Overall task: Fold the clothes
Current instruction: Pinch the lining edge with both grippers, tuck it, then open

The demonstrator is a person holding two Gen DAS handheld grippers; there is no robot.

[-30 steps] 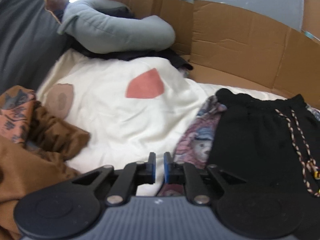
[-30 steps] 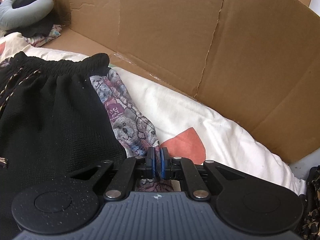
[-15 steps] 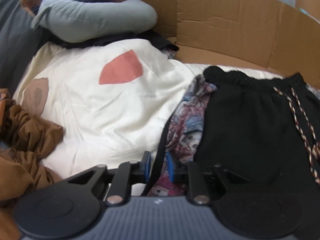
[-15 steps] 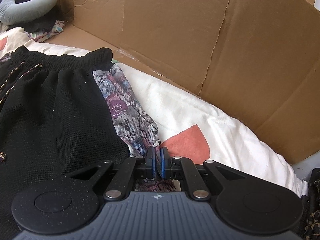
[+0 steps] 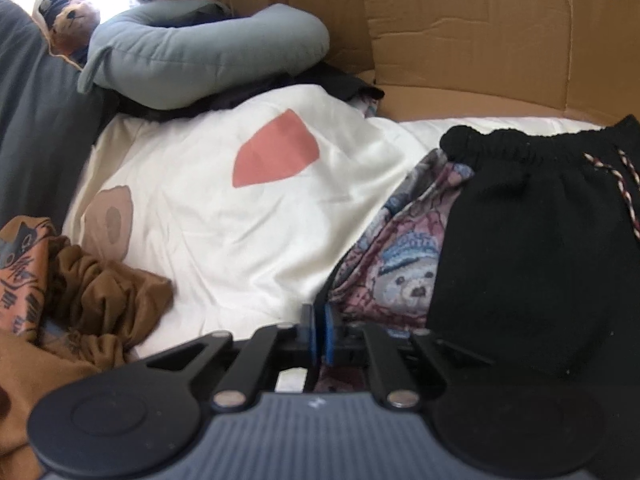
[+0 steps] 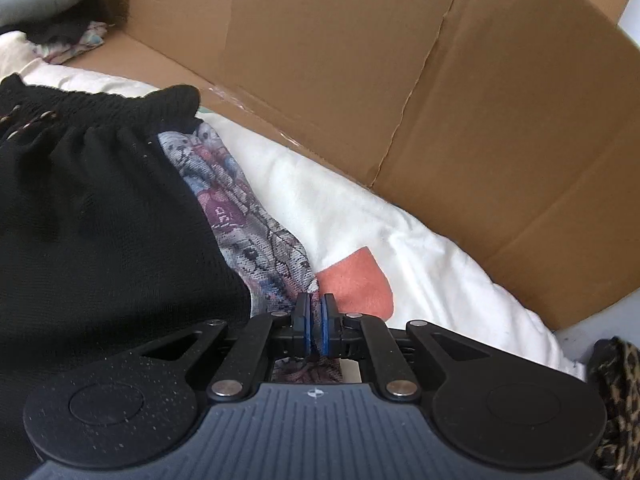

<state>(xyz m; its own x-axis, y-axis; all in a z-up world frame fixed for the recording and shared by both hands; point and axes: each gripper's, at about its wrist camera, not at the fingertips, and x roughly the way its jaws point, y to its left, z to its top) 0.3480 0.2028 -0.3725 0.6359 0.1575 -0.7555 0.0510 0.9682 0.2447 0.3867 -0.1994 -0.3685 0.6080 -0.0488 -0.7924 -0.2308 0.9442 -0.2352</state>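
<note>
Black knit shorts (image 5: 520, 240) with a braided drawstring (image 5: 624, 188) lie flat on a bear-patterned garment (image 5: 400, 264), which shows along their left side. My left gripper (image 5: 319, 328) is shut on that garment's dark-trimmed near edge. In the right wrist view the same shorts (image 6: 100, 220) fill the left half, and the patterned garment (image 6: 248, 240) sticks out along their right side. My right gripper (image 6: 314, 320) is shut on the patterned cloth at its near right corner. Both garments rest on a white duvet (image 5: 240, 240) with red and brown patches.
A creased cardboard wall (image 6: 400, 80) runs behind and to the right of the duvet. A grey neck pillow (image 5: 200, 56) and a teddy bear (image 5: 72, 24) sit at the far left. Crumpled brown clothes (image 5: 92, 292) lie at the near left, leopard-print cloth (image 6: 616, 400) at the far right.
The left gripper's jaws stood apart beside the patterned garment, then closed on its dark edge. The right gripper stayed shut on the cloth, and its view turned a little.
</note>
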